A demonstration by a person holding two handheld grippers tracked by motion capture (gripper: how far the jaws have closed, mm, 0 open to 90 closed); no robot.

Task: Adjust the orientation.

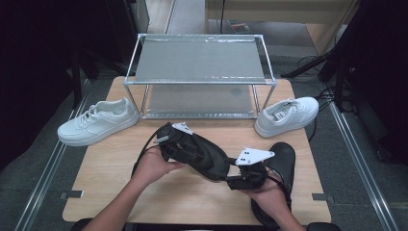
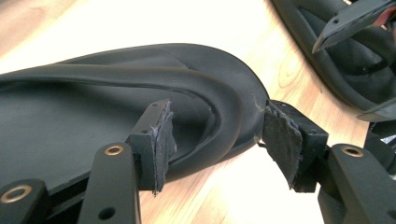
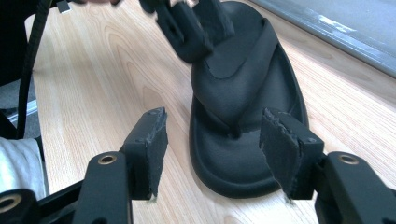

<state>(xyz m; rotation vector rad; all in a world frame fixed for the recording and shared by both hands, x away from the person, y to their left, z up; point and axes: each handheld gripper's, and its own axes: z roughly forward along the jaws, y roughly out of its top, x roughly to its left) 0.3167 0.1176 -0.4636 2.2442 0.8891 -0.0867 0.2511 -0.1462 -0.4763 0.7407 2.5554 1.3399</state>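
**Bare rack, shoes on the table**

Two-shelf metal rack (image 1: 199, 62) holds nothing. White sneakers (image 1: 98, 121) (image 1: 286, 115) flank it. Left gripper (image 2: 215, 137), jaws wide, straddles one black sandal's (image 2: 116, 102) strap; right gripper (image 3: 212, 149), jaws wide, hovers before it; another black sandal (image 1: 284, 161) lies nearby.

The near left part of the wooden table (image 1: 110, 187) was bare, so a hand could pass there freely. At the far edge the metal shoe rack (image 1: 199, 77) stood across the middle and blocked the way forward. One white sneaker (image 1: 98, 121) lay beside its left foot and another white sneaker (image 1: 286, 115) beside its right foot, so both sides of the rack were narrow. A black sandal (image 1: 204, 155) lay in the middle, and a second black sandal (image 1: 279, 168) filled the near right corner, with only a small gap of wood between them.
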